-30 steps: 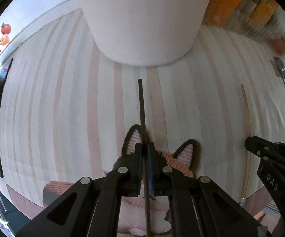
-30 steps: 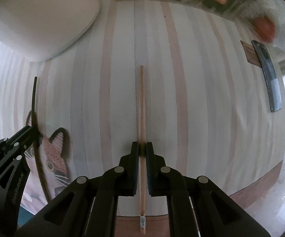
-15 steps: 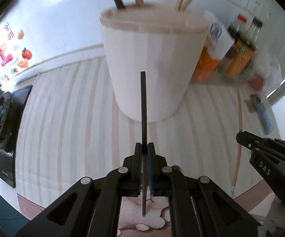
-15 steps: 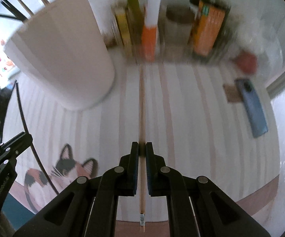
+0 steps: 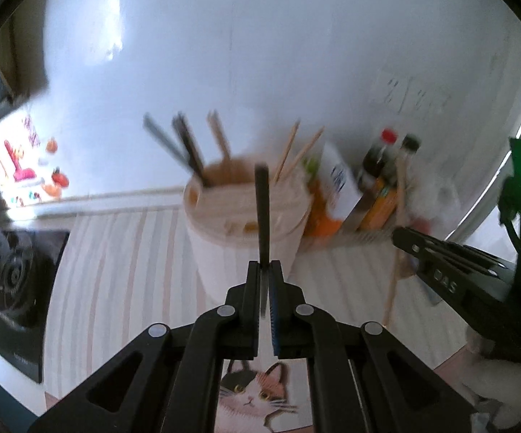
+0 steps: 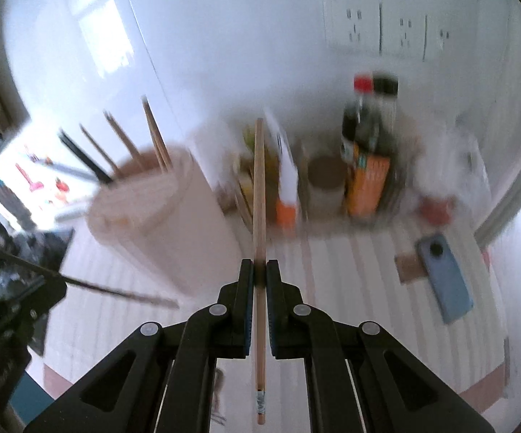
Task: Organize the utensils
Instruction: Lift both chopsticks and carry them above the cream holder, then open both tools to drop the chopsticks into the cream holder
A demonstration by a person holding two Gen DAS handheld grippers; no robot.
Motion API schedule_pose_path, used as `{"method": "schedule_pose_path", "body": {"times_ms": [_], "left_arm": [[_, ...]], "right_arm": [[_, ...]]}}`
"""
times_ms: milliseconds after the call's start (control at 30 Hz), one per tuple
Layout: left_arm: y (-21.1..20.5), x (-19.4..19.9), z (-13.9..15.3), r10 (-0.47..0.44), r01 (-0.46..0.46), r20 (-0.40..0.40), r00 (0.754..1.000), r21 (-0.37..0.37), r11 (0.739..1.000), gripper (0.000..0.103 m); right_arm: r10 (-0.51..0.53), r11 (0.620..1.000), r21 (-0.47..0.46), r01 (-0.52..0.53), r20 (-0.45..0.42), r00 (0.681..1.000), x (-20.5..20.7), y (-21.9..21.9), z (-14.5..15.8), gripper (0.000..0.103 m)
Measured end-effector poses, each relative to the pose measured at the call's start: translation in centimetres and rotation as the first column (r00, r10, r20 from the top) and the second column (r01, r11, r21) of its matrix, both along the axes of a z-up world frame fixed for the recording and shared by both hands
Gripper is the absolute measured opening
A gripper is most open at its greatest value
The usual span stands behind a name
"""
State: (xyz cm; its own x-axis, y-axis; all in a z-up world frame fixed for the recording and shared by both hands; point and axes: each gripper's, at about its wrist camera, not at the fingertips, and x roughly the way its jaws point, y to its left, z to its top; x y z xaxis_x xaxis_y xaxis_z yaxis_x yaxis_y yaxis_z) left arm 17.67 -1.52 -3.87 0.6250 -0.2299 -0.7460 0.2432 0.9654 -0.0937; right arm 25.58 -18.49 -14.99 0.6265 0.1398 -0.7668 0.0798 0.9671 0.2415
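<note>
The left hand-held gripper is clenched on a dark chopstick, which sticks straight out ahead of its jaws, its far end in line with the rim of a pale holder cup. The right hand-held gripper is clenched on a light wooden chopstick, also pointing forward, with the cup off to its left. Both hover above a striped tabletop, clear of it. The cup already holds several chopsticks, dark and wooden, leaning out of its mouth. Behind it stand sauce bottles and cartons, and a blue phone lies on the tabletop to the right. The pictures are blurred.

The step in hand looks like carrying both chopsticks to the cup. To do it well, bring each tip above the open mouth, tilt the stick steeply downward, and aim for a gap among the leaning sticks. Let go only once the tip is well inside, one hand at a time, so the grippers do not collide
</note>
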Motion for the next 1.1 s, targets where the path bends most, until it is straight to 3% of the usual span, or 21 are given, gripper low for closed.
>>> {"method": "schedule_pose_path", "body": {"times_ms": [333, 567, 833, 1100], "left_arm": [[0.6, 1.8, 8.8, -0.028, 0.043, 0.099, 0.995, -0.150, 0.988, 0.002], [1.3, 4.8, 12.3, 0.006, 0.019, 0.158, 0.987, -0.156, 0.988, 0.002], [2.2, 9.6, 11.4, 0.057, -0.043, 0.146, 0.988, -0.099, 0.994, 0.002], [3.0, 13.9, 7.3, 0.089, -0.084, 0.059, 0.994, -0.079, 0.993, 0.001]], "right_arm": [[0.000, 0.995, 0.097, -0.016, 0.169, 0.986, 2.4, -1.2, 9.0, 0.007], [-0.015, 0.983, 0.181, -0.029, 0.236, 0.972, 6.5, -0.8, 12.6, 0.007], [-0.018, 0.981, 0.192, -0.041, 0.292, 0.956, 11.9, 2.3, 12.5, 0.007], [-0.001, 0.989, 0.139, -0.048, 0.335, 0.942, 15.5, 6.0, 8.7, 0.007]]}}
